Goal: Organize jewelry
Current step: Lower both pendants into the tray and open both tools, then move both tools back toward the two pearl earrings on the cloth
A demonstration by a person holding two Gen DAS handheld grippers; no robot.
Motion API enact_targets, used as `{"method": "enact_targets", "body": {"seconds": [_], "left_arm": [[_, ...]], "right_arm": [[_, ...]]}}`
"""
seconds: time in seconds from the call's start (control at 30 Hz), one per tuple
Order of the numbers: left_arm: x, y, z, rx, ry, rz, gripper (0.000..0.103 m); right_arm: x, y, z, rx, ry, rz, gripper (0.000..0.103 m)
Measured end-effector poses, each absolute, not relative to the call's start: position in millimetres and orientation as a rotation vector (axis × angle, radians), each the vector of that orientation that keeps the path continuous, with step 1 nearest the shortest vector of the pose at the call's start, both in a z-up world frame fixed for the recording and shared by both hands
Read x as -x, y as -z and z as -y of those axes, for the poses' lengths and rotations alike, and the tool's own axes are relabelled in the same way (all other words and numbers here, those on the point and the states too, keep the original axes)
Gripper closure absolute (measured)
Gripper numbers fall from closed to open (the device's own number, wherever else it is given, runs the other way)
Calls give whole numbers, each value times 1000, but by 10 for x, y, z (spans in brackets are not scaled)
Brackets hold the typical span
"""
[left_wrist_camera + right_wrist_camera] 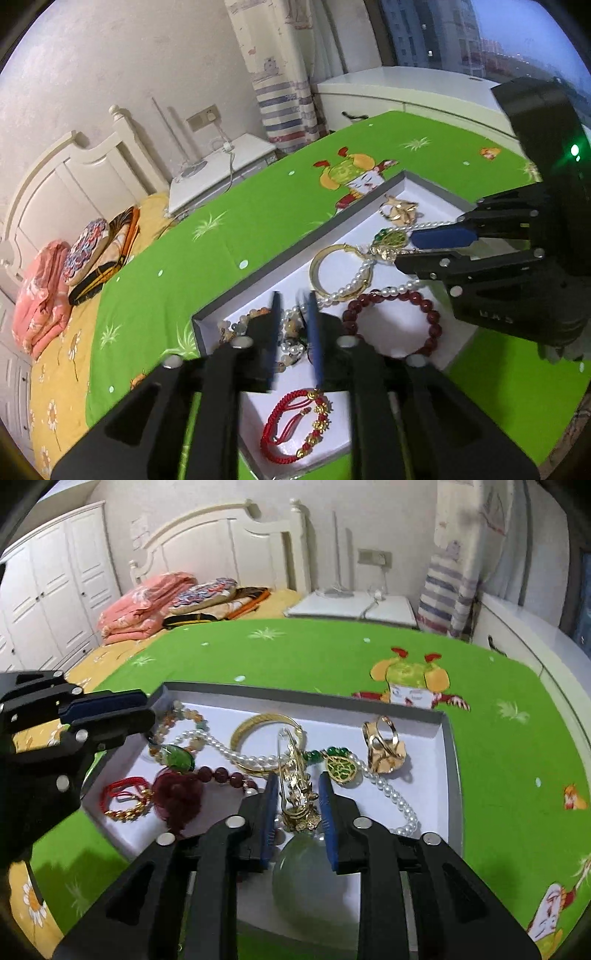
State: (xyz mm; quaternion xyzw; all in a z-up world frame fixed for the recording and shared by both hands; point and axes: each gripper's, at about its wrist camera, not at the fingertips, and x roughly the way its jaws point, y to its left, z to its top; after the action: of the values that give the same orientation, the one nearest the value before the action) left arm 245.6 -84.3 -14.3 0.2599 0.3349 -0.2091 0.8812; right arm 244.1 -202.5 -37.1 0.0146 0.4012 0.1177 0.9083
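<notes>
A white tray with a grey rim (295, 254) (448, 746) lies on the green cloth and holds mixed jewelry. My left gripper (293, 299) is open over a pale bead bracelet (236, 321) and a pearl strand (351, 288), with a red cord bracelet (295, 424) below it. My right gripper (297, 779) is open, its fingers on either side of a gold ornate pin (295, 771). A gold bangle (255, 723), a green pendant (341, 768), gold rings (382, 746), dark red beads (221, 775) and a pale green jade bangle (306, 878) lie around it.
The green cartoon cloth (332, 653) covers the bed. Folded pink bedding (144, 602) and cushions (207, 594) lie by the white headboard (221, 542). A white nightstand (354, 605) and striped curtain (454, 583) stand behind. A white wardrobe (48, 583) is at left.
</notes>
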Motion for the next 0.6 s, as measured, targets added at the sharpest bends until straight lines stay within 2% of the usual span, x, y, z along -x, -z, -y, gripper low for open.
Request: {"method": "enact_targets", "body": {"seconds": [0.03, 0.1, 0.3, 0.37, 0.43, 0.5, 0.6], "left_arm": [[-2471, 157, 837, -539, 431, -696, 70], [-2483, 197, 814, -528, 424, -700, 67], [-2474, 233, 730, -515, 405, -705, 64], [-2458, 223, 704, -508, 399, -701, 60], [-2434, 206, 679, -503, 391, -696, 59], [-2398, 190, 661, -499, 384, -690, 58], [-2341, 170, 634, -494, 375, -681, 50]], "right_arm": [[-2425, 386, 2020, -40, -242, -830, 68], [-2397, 380, 2041, -49, -238, -821, 57], [-2350, 330, 2078, -48, -225, -805, 57], [-2335, 322, 2079, -47, -223, -805, 57], [-2301, 316, 2073, -41, -221, -803, 55], [-2267, 298, 2076, -41, -219, -799, 49], [-2192, 259, 2090, -48, -221, -789, 48]]}}
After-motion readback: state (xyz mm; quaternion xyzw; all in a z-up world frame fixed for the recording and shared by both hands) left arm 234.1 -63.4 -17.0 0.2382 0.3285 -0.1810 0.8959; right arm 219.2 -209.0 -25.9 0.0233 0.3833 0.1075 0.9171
